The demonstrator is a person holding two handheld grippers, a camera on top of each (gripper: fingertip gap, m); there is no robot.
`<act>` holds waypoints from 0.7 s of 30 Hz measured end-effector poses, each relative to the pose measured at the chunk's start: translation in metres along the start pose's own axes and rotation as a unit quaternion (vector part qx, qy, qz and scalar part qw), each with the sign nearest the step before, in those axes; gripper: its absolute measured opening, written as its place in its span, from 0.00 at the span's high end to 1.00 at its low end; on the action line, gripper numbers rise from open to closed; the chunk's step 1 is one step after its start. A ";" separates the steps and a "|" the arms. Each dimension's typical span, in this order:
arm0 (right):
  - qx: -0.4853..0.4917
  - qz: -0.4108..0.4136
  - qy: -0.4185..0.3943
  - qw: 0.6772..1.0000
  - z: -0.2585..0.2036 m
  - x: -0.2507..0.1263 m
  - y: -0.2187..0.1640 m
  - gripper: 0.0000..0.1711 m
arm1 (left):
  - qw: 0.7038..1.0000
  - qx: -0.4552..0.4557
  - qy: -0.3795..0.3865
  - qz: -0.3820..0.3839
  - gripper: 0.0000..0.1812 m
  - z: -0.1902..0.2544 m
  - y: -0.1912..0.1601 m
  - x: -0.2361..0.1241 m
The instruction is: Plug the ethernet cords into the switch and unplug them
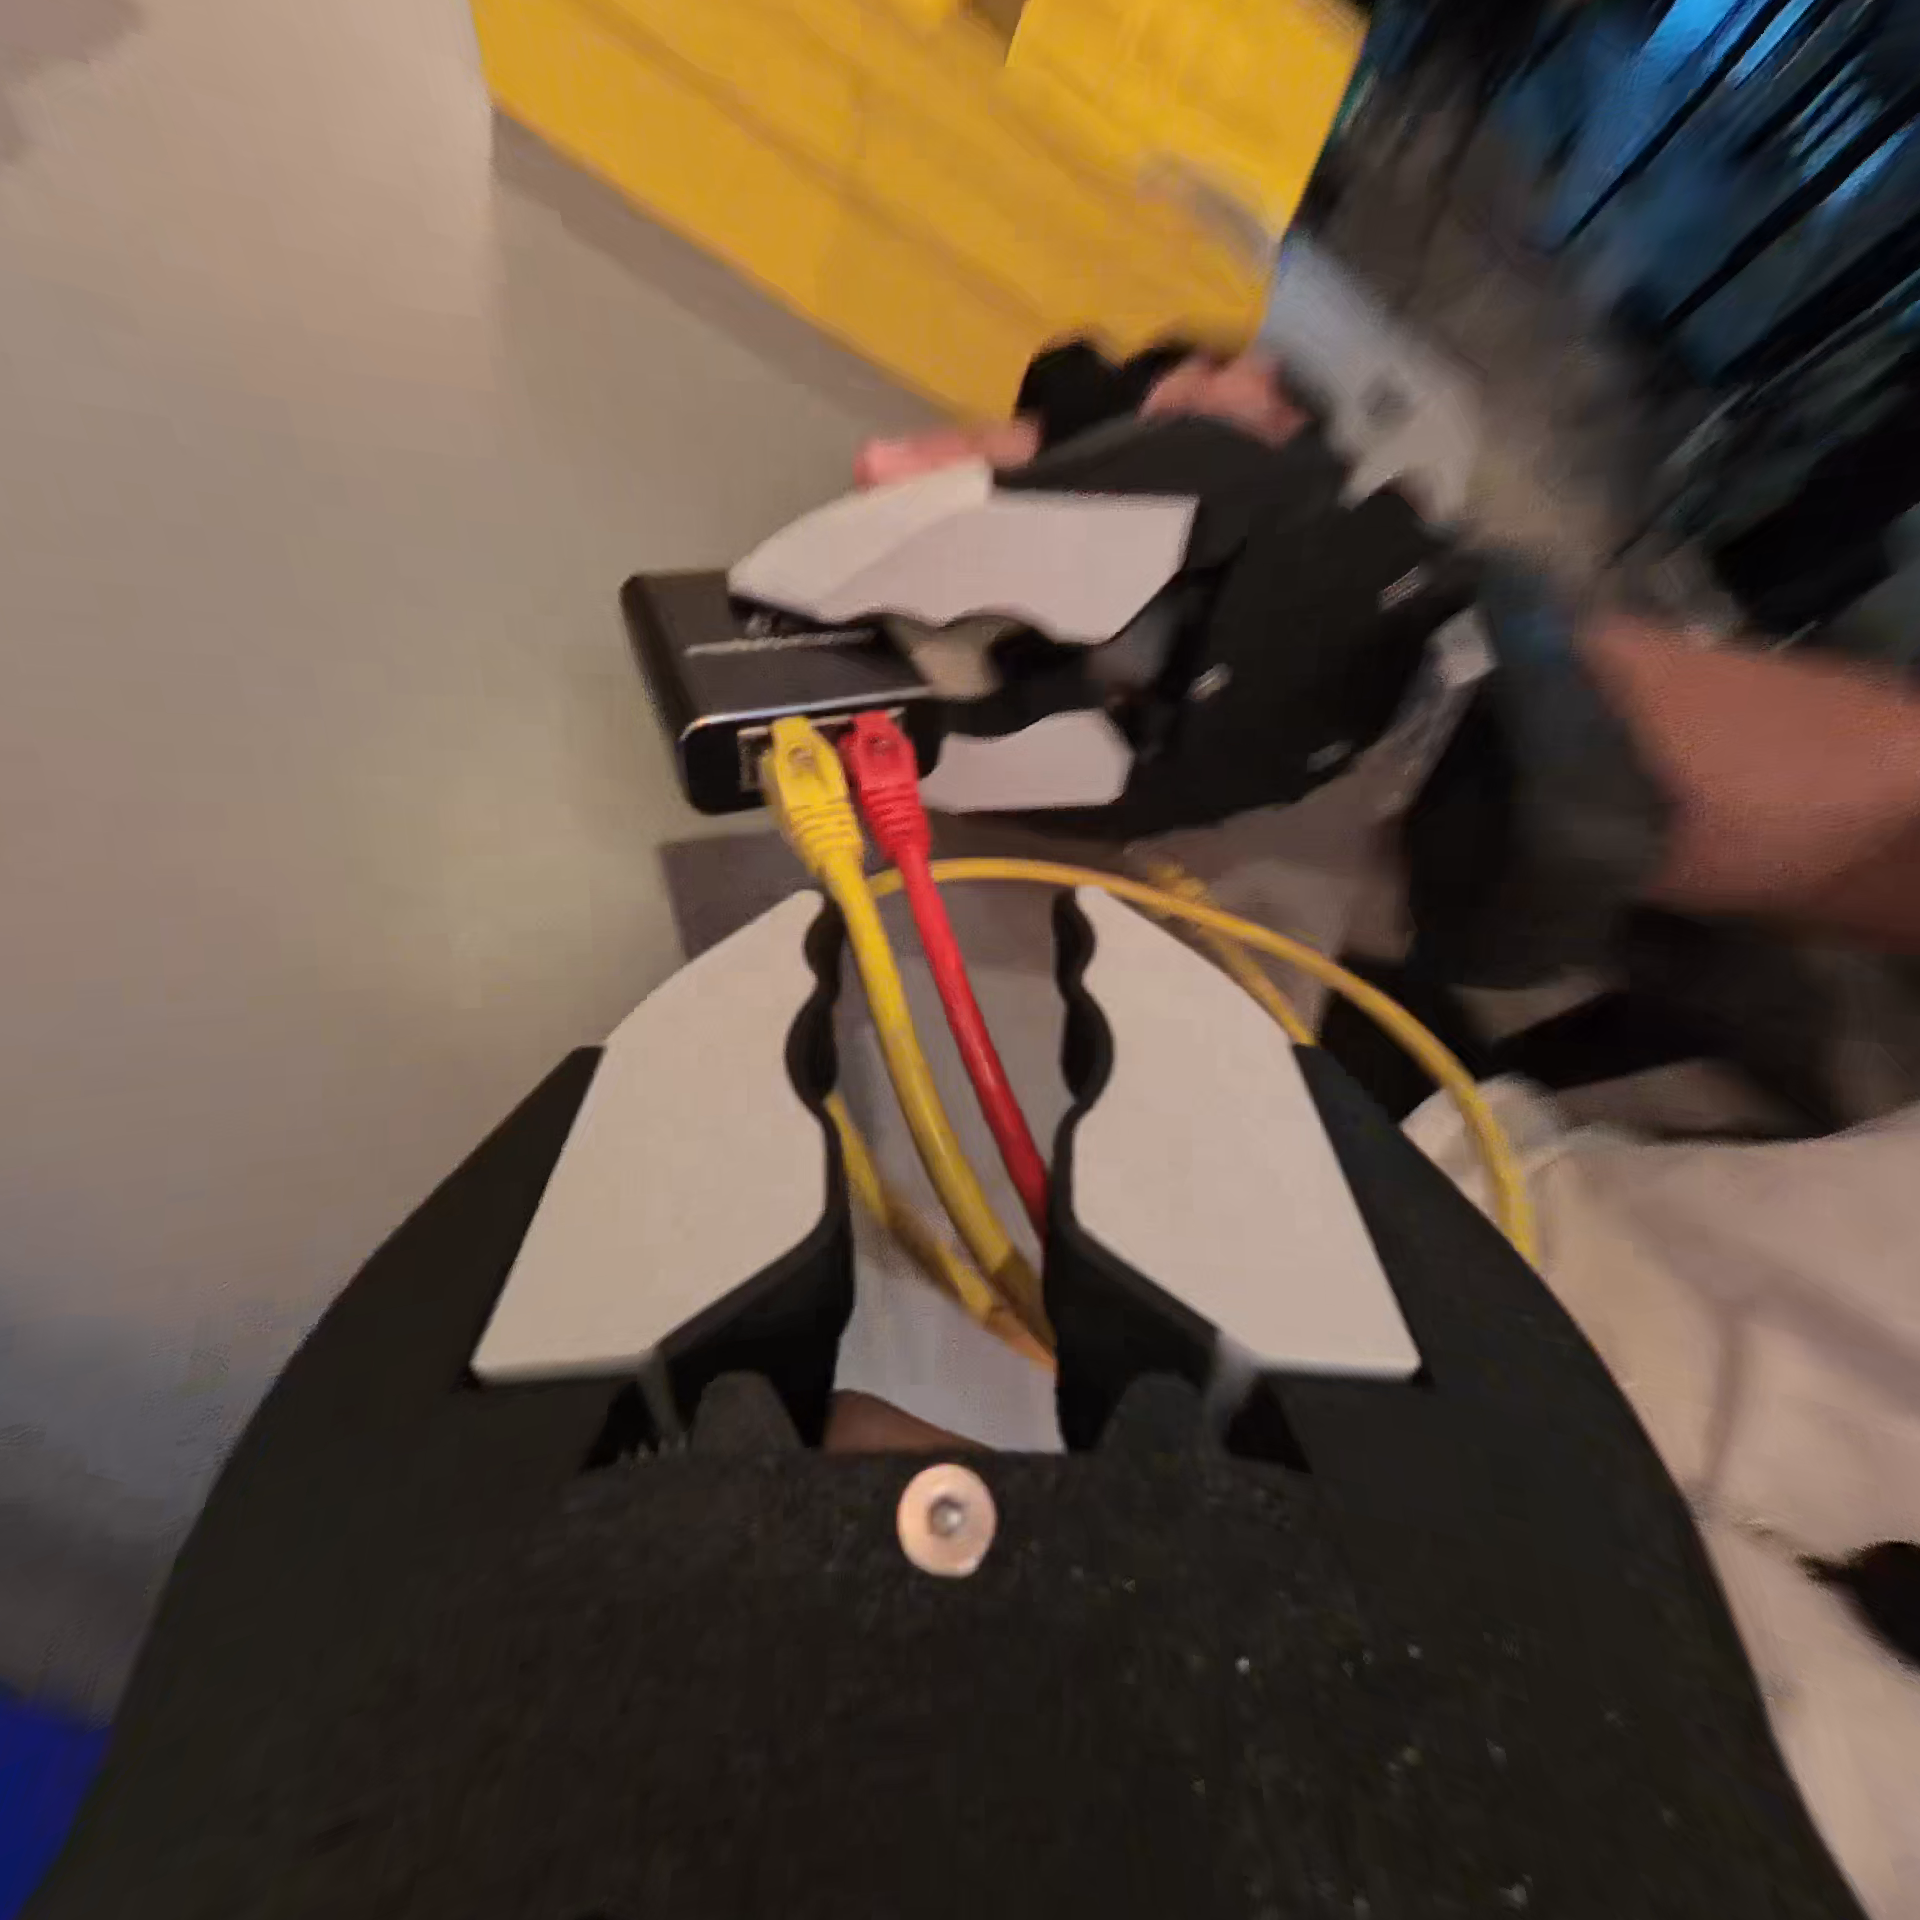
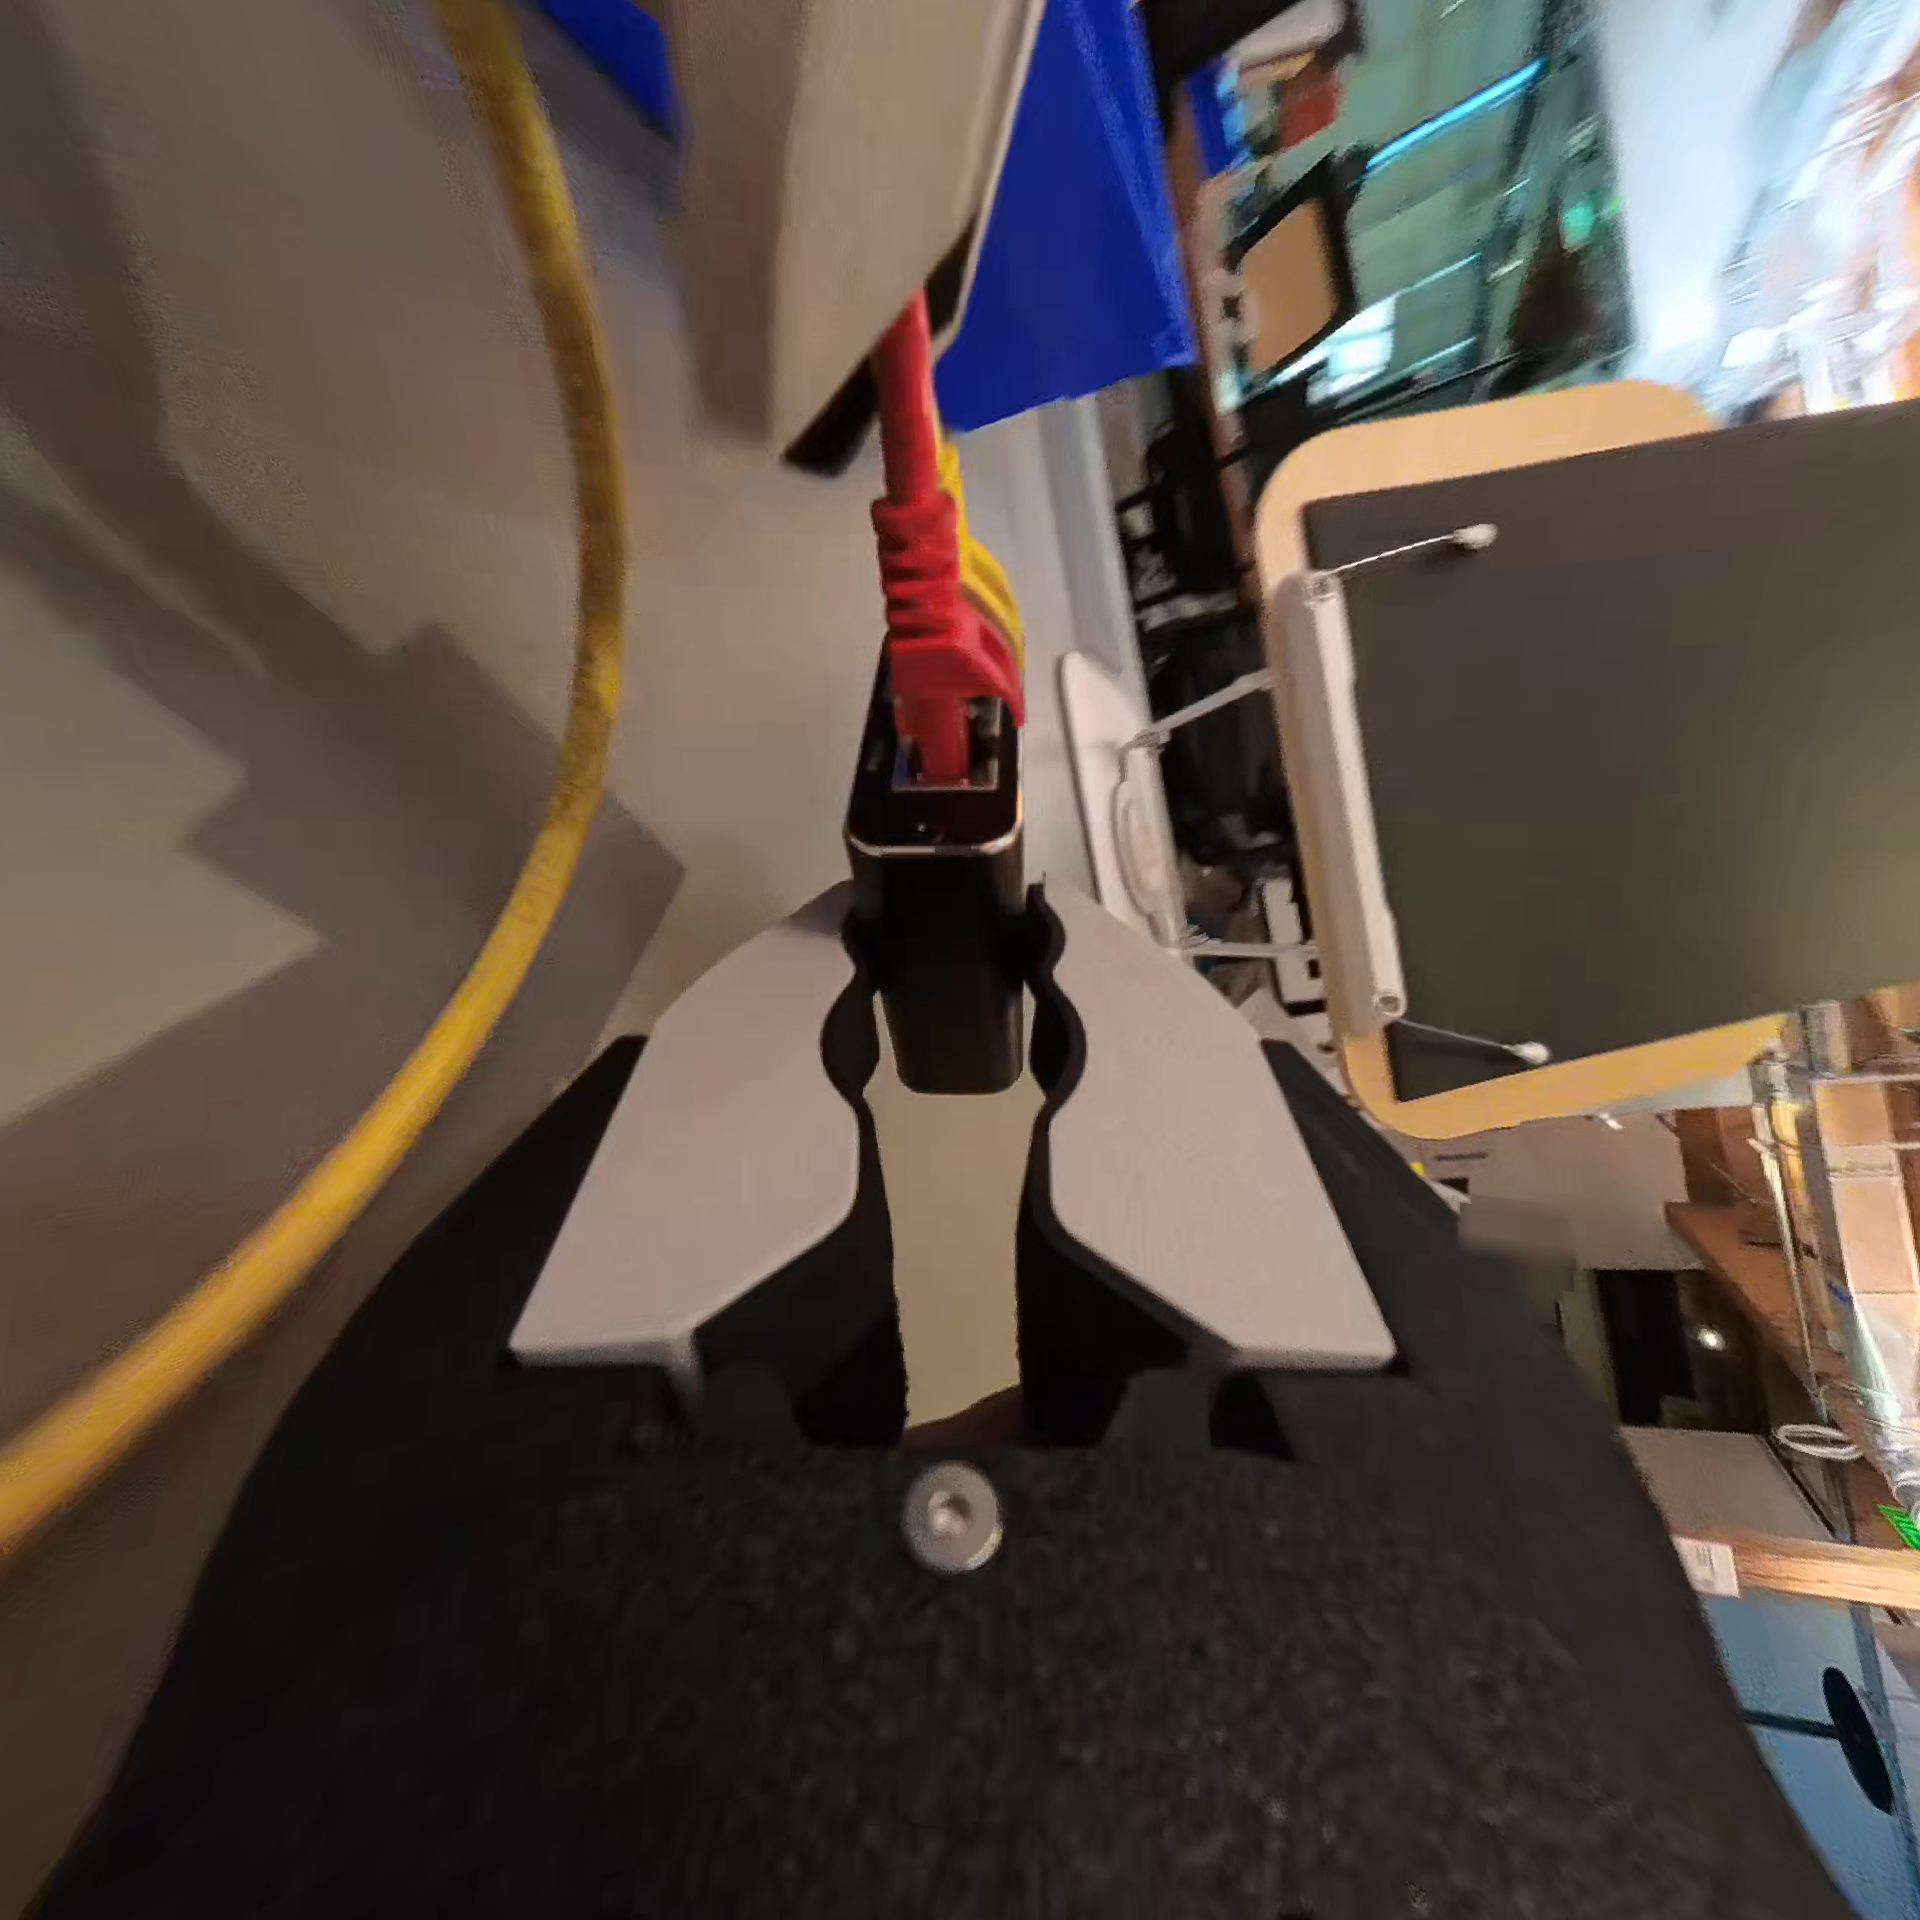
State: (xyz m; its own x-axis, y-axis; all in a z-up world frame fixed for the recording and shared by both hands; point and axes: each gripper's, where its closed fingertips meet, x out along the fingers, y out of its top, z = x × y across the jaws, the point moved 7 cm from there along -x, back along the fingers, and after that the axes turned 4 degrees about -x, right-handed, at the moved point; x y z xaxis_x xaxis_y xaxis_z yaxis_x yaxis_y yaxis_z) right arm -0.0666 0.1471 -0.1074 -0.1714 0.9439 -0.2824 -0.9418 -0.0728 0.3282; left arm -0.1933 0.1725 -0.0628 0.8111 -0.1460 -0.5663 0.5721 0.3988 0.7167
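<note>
The right gripper (image 2: 940, 935) clamps the black switch (image 2: 932, 883) between its two grey fingers (image 2: 727, 1122), gripping the narrow end of the housing. The port face of the switch points away from that gripper. In the left wrist view the same gripper (image 1: 925, 686) enters from the right and holds the switch (image 1: 727, 665) off the pale tabletop (image 1: 312, 623).

Two ethernet cords sit side by side in adjacent ports of the switch:
- The yellow cord (image 1: 821, 800) occupies the left port as the left wrist view shows it.
- The red cord (image 1: 883, 779) occupies the port just to its right.

In the right wrist view the red cord's plug (image 2: 935, 623) lies in front, with the yellow plug (image 2: 987, 592) partly hidden behind it.

Both cords run from the switch toward the near side and pass between the fingers of the left gripper (image 1: 940, 925). The jaws of the left gripper stand apart, with clear space on either side of the cords; no contact between fingers and cords is visible near the tips. Farther back the cords lie close to the right finger's inner edge.

The slack of the yellow cord loops out to the right (image 1: 1351, 987) and returns between the fingers. A yellow bin (image 1: 883, 187) stands at the far side of the table. A blue object (image 2: 1070, 260) shows behind the left gripper in the right wrist view.
</note>
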 end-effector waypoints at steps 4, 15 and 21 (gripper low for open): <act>0.041 0.075 -0.035 0.996 -0.001 0.009 -0.019 0.85 | 0.982 -0.055 -0.084 0.161 0.85 -0.009 0.022 -0.030; -0.053 0.089 -0.146 0.984 -0.008 0.004 -0.016 0.85 | 0.993 -0.040 0.023 0.110 0.82 -0.033 0.003 0.005; -0.073 0.094 -0.172 0.978 -0.007 0.002 -0.012 0.86 | 0.964 -0.201 -0.132 0.111 0.88 -0.037 0.001 0.013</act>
State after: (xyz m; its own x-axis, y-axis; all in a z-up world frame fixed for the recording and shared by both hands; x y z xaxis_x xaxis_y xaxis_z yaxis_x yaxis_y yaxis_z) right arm -0.0574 0.1477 -0.1187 -0.2613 0.9601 0.0996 -0.9384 -0.2768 0.2067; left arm -0.1867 0.2043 -0.0842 0.9414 -0.2199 -0.2558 0.3300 0.7575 0.5634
